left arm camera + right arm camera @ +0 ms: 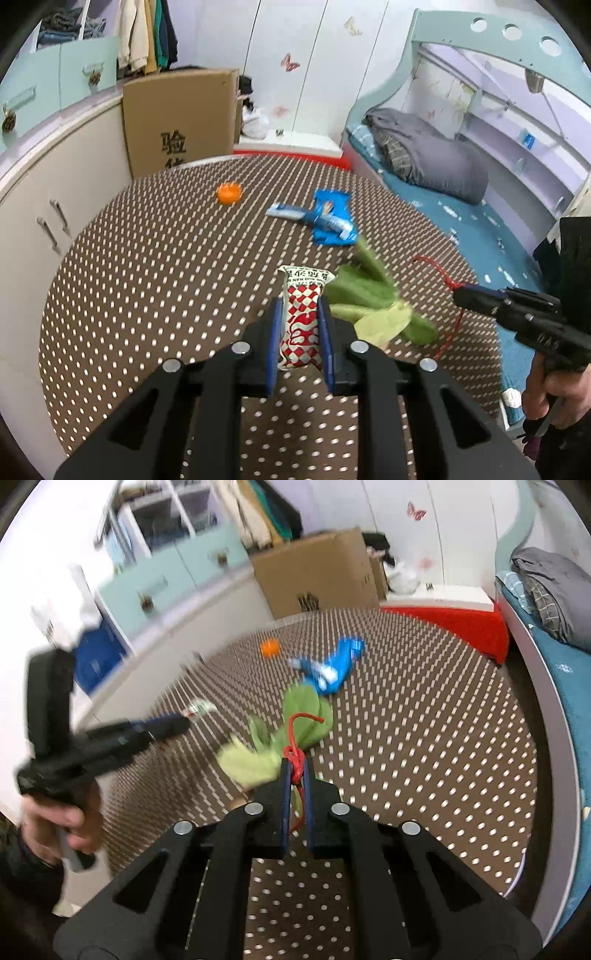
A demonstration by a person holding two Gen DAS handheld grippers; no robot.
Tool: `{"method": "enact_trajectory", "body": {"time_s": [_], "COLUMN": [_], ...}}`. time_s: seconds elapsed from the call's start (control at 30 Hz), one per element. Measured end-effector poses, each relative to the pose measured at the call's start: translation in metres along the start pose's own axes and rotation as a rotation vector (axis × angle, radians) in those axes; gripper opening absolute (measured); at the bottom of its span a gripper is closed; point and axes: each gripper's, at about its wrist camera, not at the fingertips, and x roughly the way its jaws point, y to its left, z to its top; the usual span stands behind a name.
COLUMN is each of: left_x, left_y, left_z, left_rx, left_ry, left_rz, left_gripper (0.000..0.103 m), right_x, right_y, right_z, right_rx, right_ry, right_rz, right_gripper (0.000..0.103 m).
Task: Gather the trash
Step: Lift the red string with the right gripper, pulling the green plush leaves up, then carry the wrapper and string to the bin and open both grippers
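The round table [147, 258], under a brown cloth dotted white, fills the middle of both views and carries all the litter. Beyond it, at about eleven o'clock, a cardboard box [181, 118] leans against the pale cabinets; a bed [461, 221] with grey bedding runs along the three o'clock side.

On the cloth, at twelve o'clock from the left gripper, lies a blue wrapper [332, 218] with a smaller blue-and-white packet across it. An orange cap [229, 192] sits at eleven o'clock, well apart from them. Both appear untouched, so they are probably left for later.

Nearer, limp green leaves [362, 295] sprawl at one o'clock, just beside the left jaws. A red string [295, 753] is knotted around them. The right gripper [295, 771] is clamped tight on that knot, likely because the string gives a firmer hold than the soft leaves, which would tear or slip.

The left gripper [301, 317] is closed on a red-and-white checked packet [301, 310], pinched lengthwise so its printed end sticks out past the fingertips.

With each hand already gripping one piece, the sensible next move is carrying both to a bin, which is not in view.
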Motion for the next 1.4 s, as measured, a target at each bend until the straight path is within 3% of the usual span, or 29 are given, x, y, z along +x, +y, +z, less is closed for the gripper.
{"method": "enact_trajectory", "body": {"time_s": [0.23,0.37,0.53,0.63,0.8,1.07,1.13,1.2,1.4], "left_x": [-0.02,-0.011,0.019,0.046,0.096,0.166,0.181,0.198,0.232], "left_y": [-0.046,-0.088,-0.153,-0.193,-0.249,-0.313,-0.325,-0.337,-0.36], "left_z": [0.035,0.053,0.07,0.074,0.072,0.051,0.047,0.042,0.029], "left_rx": [0.058,0.119,0.192,0.225,0.273,0.317,0.326,0.338,0.368], "left_ry": [-0.078,-0.092,-0.077,-0.037,0.054,0.197,0.226,0.261,0.35], "left_rz": [-0.086,-0.129,-0.182,-0.222,-0.271,-0.297,-0.298,-0.295,-0.291], "left_gripper": [0.018,0.018,0.019,0.018,0.018,0.018,0.018,0.018,0.019], "right_x": [-0.056,-0.09,-0.123,-0.126,-0.097,-0.031,-0.023,-0.025,-0.065], "right_y": [-0.031,-0.063,-0.132,-0.18,-0.256,-0.344,-0.359,-0.368,-0.375], "right_z": [0.026,0.03,0.017,-0.002,-0.044,-0.105,-0.116,-0.126,-0.141], "right_rx": [0.064,0.121,0.254,0.338,0.473,0.671,0.721,0.77,0.863], "right_ry": [-0.146,-0.212,-0.241,-0.209,-0.093,0.074,0.097,0.085,-0.031], "right_rz": [-0.028,-0.119,-0.274,-0.354,-0.445,-0.424,-0.437,-0.457,-0.475], "right_gripper": [0.006,0.006,0.007,0.007,0.007,0.008,0.018,0.073,0.083]}}
